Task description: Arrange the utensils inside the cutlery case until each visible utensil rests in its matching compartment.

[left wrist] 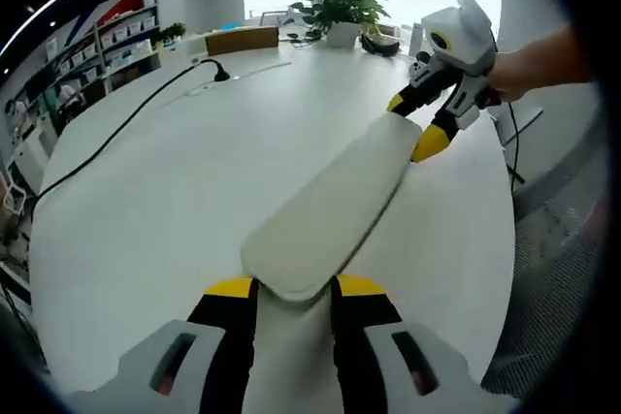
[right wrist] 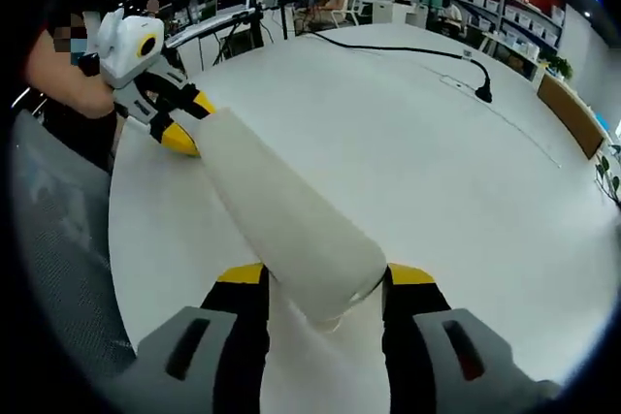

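Overhead, both hand-held grippers (left wrist: 295, 288) (right wrist: 325, 278) clamp the cutlery case's (left wrist: 330, 206) ends above the table (left wrist: 175, 201), cable (left wrist: 126, 128) well apart

- The right claw (right wrist: 325, 283) grips the near end of a long off-white case (right wrist: 281, 215), one yellow-tipped jaw on each side.
- The case runs up and left, held above the white counter (right wrist: 417, 143).
- At its far end the left claw (right wrist: 184, 118) has its yellow tips against the case, held by a person's hand (right wrist: 73, 79).
- A black cable (right wrist: 408, 48) crosses the far counter to a plug.
- Shelves and people stand beyond.
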Demonstrator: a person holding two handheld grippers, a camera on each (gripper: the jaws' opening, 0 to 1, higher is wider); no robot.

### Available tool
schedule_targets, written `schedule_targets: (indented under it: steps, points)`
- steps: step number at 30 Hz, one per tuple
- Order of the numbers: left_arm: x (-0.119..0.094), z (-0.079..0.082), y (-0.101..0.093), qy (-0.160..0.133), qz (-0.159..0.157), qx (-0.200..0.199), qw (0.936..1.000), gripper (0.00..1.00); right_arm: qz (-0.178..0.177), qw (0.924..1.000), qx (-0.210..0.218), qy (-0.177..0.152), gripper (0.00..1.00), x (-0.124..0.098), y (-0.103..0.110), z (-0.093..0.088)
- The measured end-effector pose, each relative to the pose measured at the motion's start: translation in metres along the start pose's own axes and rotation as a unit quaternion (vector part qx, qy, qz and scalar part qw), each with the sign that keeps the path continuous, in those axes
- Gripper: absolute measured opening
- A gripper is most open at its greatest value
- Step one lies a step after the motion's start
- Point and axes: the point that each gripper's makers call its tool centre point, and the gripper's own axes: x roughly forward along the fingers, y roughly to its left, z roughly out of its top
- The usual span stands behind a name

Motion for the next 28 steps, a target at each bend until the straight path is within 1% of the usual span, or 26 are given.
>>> schedule_targets:
  steps: [2,3,4,5,7,8,9,10,11,12,13,14,15,16,17,18,19,20,21,22,23,24,25,26,27,28]
  points:
    - [-0.001,-0.001,0.003,-0.002,0.001,-0.004,1.0000,0.31,-0.006,1.0000,0.006,-0.002,0.45,0.002,-0.003,0.002]
    - [-0.001,-0.001,0.005,-0.002,0.001,-0.011,0.9999,0.34,-0.008,0.9999,0.010,-0.003,0.46,0.002,-0.003,0.003]
    - [-0.002,-0.002,0.006,0.002,0.002,-0.018,0.9998,0.44,-0.010,0.9998,0.018,-0.003,0.47,0.002,-0.003,0.003]
    - [-0.003,-0.003,0.009,0.006,0.012,-0.028,0.9995,0.54,-0.016,0.9995,0.029,-0.003,0.50,0.000,-0.003,0.003]
    - [-0.012,0.001,0.009,-0.003,0.014,-0.033,0.9993,0.73,-0.023,0.9989,0.040,-0.002,0.58,-0.008,-0.002,0.002]
    - [-0.022,0.007,0.004,-0.020,0.001,-0.042,0.9989,0.74,-0.035,0.9981,0.050,0.001,0.61,-0.018,-0.003,0.001]
    - [-0.031,0.011,0.000,-0.033,-0.010,-0.051,0.9981,0.72,-0.044,0.9973,0.058,-0.007,0.64,-0.027,-0.002,0.004]
    - [-0.043,0.017,-0.004,-0.051,-0.017,-0.064,0.9965,0.70,-0.050,0.9961,0.067,-0.027,0.64,-0.036,0.001,0.010]
    - [-0.055,0.024,-0.008,-0.077,-0.025,-0.071,0.9942,0.70,-0.048,0.9954,0.069,-0.046,0.63,-0.048,0.006,0.017]
    - [-0.079,0.029,-0.016,-0.095,-0.037,-0.098,0.9899,0.71,-0.053,0.9935,0.074,-0.068,0.62,-0.072,0.014,0.025]
    - [-0.096,0.034,-0.020,-0.114,-0.041,-0.112,0.9863,0.72,-0.061,0.9916,0.071,-0.089,0.59,-0.089,0.018,0.033]
    - [-0.120,0.042,-0.025,-0.150,-0.047,-0.129,0.9792,0.72,-0.070,0.9872,0.061,-0.130,0.58,-0.115,0.025,0.044]
    - [-0.138,0.044,-0.030,-0.159,-0.050,-0.147,0.9749,0.72,-0.083,0.9818,0.063,-0.158,0.58,-0.134,0.028,0.051]
    - [-0.155,0.047,-0.034,-0.172,-0.049,-0.158,0.9710,0.74,-0.093,0.9713,0.065,-0.209,0.58,-0.161,0.035,0.062]
    - [-0.181,0.051,-0.040,-0.196,-0.041,-0.162,0.9663,0.76,-0.092,0.9631,0.070,-0.243,0.59,-0.179,0.043,0.068]
    - [-0.203,0.053,-0.041,-0.206,-0.019,-0.166,0.9642,0.78,-0.104,0.9490,0.085,-0.285,0.61,-0.212,0.052,0.076]
    - [-0.235,0.059,-0.043,-0.241,0.012,-0.163,0.9566,0.83,-0.109,0.9384,0.083,-0.317,0.61,-0.232,0.057,0.080]
    - [-0.256,0.064,-0.046,-0.267,0.029,-0.157,0.9503,0.86,-0.119,0.9267,0.080,-0.348,0.61,-0.258,0.068,0.082]
    - [-0.285,0.062,-0.052,-0.279,0.063,-0.160,0.9447,0.88,-0.126,0.9240,0.072,-0.354,0.62,-0.272,0.078,0.081]
    - [-0.299,0.061,-0.056,-0.286,0.085,-0.150,0.9426,0.90,-0.132,0.9203,0.062,-0.363,0.63,-0.285,0.086,0.080]
    - [-0.315,0.055,-0.061,-0.285,0.113,-0.148,0.9403,0.90,-0.144,0.9136,0.052,-0.377,0.63,-0.296,0.091,0.080]
    - [-0.321,0.050,-0.066,-0.278,0.128,-0.152,0.9397,0.90,-0.159,0.9096,0.042,-0.381,0.64,-0.307,0.097,0.077]
    - [-0.328,0.050,-0.070,-0.286,0.140,-0.142,0.9373,0.90,-0.160,0.9091,0.041,-0.383,0.65,-0.311,0.103,0.074]
    - [-0.336,0.054,-0.073,-0.308,0.155,-0.125,0.9304,0.90,-0.165,0.9068,0.041,-0.386,0.65,-0.315,0.107,0.072]
    - [-0.340,0.052,-0.073,-0.314,0.167,-0.133,0.9250,0.90,-0.163,0.9060,0.039,-0.389,0.66,-0.316,0.109,0.071]
    - [-0.339,0.048,-0.074,-0.304,0.169,-0.153,0.9251,0.90,-0.150,0.9081,0.064,-0.386,0.65,-0.314,0.112,0.067]
